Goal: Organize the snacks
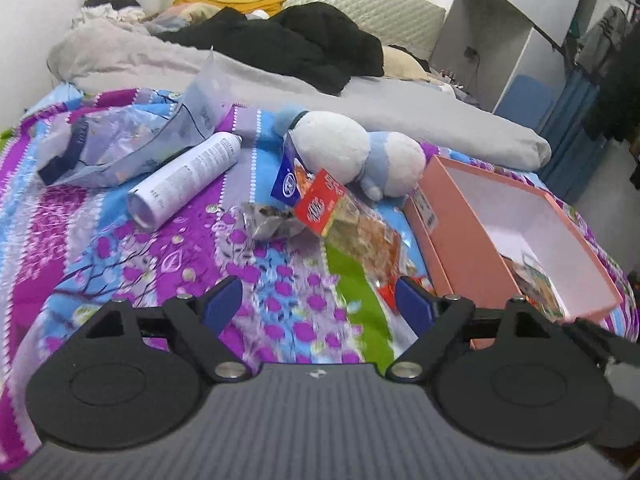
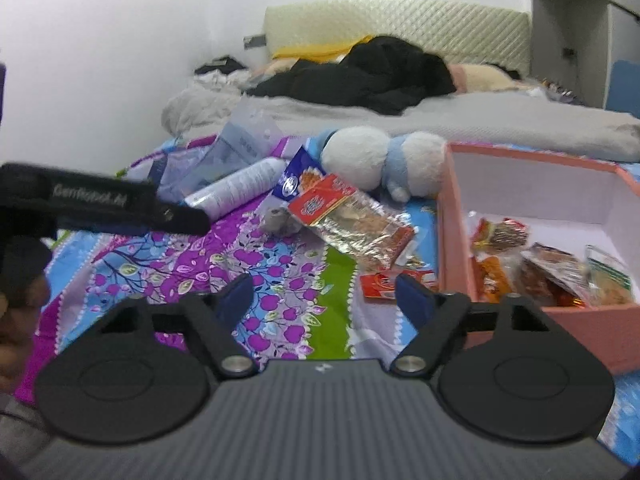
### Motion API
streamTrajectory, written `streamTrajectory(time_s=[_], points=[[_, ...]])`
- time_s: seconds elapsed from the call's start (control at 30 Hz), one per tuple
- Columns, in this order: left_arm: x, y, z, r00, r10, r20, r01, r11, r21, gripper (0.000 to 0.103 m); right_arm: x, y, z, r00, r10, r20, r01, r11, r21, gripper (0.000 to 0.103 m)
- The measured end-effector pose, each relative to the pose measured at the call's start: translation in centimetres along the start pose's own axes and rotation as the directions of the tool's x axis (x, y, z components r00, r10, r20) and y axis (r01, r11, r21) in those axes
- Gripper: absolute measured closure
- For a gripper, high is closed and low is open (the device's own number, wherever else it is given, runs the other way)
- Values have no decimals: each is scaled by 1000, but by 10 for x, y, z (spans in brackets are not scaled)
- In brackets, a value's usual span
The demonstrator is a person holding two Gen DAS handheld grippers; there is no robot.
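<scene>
A pink box point(image 1: 460, 248) point(image 2: 454, 240) lies open on the patterned bedspread at the right and holds several snack packets point(image 2: 552, 268). Left of it a clear snack bag with a red top point(image 1: 352, 224) point(image 2: 352, 220) rests on the bed. A blue packet point(image 1: 288, 176) point(image 2: 296, 176) and a small crumpled silver packet point(image 1: 268, 220) point(image 2: 278, 220) lie beside it. A small red packet point(image 2: 380, 284) sits by the box's near corner. My left gripper point(image 1: 318, 292) is open above the bedspread, nothing between its fingers. My right gripper point(image 2: 323, 286) is open too, its right finger near the red packet.
A white spray can point(image 1: 184, 180) point(image 2: 236, 188), a white and blue plush toy point(image 1: 360, 152) point(image 2: 380, 160) and a clear plastic bag point(image 1: 120, 144) lie behind the snacks. A grey duvet and dark clothes cover the far bed. The left gripper's body point(image 2: 104, 204) crosses the right wrist view.
</scene>
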State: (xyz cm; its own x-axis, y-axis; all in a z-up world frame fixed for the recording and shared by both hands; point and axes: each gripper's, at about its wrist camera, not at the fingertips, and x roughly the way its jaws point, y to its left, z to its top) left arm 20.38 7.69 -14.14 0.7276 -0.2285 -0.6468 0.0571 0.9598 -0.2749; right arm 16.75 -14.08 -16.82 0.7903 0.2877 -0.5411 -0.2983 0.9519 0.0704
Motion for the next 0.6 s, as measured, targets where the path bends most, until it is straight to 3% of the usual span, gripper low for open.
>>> streamTrajectory(time_s=[0.17,0.23,0.53,0.6], points=[[61,28,29,998,-56,-30,53,995,-90,18,54,-1,11,999,-13,-52,11,999,-50,28],[86,39,40,997,-65,-39,59,991,-122,19,78,0,14,996,-38,-79,30,995,-99,33],[173,74,89,993,-93,-75,76,976,-202,47,171,12,22,979,-109,-171,51,949,-313,35],[184,76,98,991,-104,-86,85,976,-199,48,184,20,24,975,-133,-180,56,925,-376,36]])
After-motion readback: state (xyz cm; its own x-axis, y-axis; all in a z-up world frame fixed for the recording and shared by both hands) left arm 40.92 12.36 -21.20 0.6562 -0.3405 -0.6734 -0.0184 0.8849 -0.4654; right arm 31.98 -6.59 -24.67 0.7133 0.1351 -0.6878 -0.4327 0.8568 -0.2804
